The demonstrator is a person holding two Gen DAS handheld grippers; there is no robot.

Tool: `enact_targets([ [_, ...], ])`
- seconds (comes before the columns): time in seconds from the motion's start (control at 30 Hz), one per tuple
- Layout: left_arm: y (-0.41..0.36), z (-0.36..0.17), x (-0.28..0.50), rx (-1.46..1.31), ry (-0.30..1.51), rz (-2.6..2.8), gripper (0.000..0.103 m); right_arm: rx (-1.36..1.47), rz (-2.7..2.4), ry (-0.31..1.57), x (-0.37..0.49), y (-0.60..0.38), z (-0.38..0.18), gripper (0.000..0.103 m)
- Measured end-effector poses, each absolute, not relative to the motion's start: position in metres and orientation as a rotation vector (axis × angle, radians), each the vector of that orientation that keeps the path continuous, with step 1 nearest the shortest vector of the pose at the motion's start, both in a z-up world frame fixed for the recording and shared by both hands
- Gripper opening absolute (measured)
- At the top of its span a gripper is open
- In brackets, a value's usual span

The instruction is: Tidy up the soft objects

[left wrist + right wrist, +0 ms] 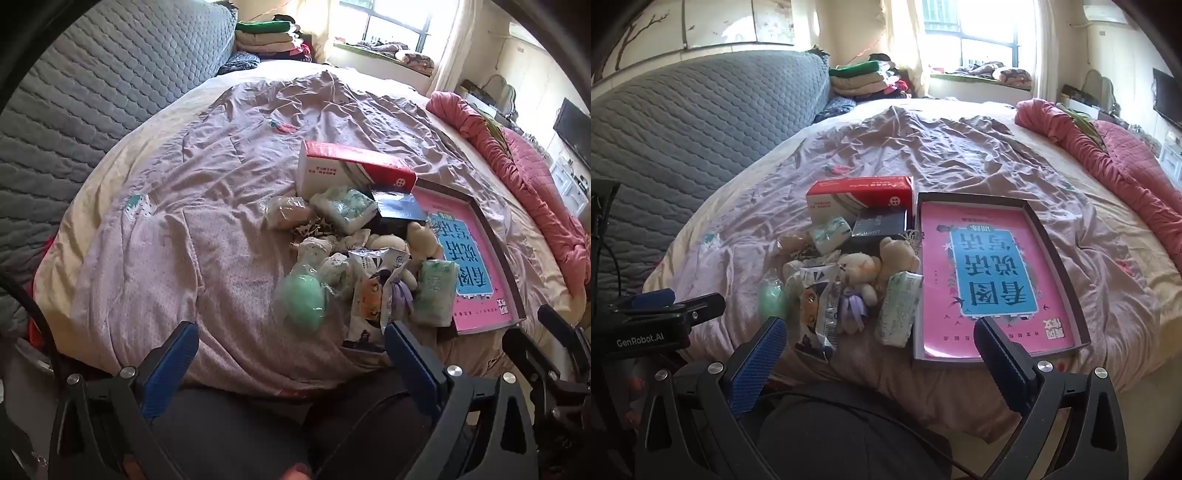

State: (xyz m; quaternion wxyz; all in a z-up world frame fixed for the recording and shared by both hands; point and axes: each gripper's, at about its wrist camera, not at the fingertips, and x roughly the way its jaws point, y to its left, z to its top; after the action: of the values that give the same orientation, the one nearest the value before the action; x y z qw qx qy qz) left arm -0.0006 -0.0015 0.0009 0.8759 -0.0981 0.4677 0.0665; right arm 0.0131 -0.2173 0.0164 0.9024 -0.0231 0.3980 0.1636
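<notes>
A heap of small soft things lies on the bed: a green sponge in clear wrap (303, 297), tissue packs (434, 291) (899, 308), cream teddy bears (862, 267) (423, 238), a printed snack packet (816, 312) and a white tissue pack (343, 208). A shallow box (1052, 254) holding a pink book lies to their right. My left gripper (290, 341) stands open above the bed's near edge, short of the heap. My right gripper (881, 334) is open too, with nothing between its fingers, near the packet and the box's front edge.
A red and white carton (860, 197) and a dark box (881, 225) sit behind the heap. A grey quilted headboard (92, 92) rises at left, a rolled pink blanket (1108, 158) lies at right. A person's dark-clad legs (258, 424) are below the grippers.
</notes>
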Motion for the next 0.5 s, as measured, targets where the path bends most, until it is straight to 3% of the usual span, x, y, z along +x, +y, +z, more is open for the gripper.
enact_targets([
  [0.5,-0.027,0.005,-0.005,-0.132,0.966,0.128,0.101,-0.051,0.317,0.798,0.007,-0.22,0.026,0.101],
])
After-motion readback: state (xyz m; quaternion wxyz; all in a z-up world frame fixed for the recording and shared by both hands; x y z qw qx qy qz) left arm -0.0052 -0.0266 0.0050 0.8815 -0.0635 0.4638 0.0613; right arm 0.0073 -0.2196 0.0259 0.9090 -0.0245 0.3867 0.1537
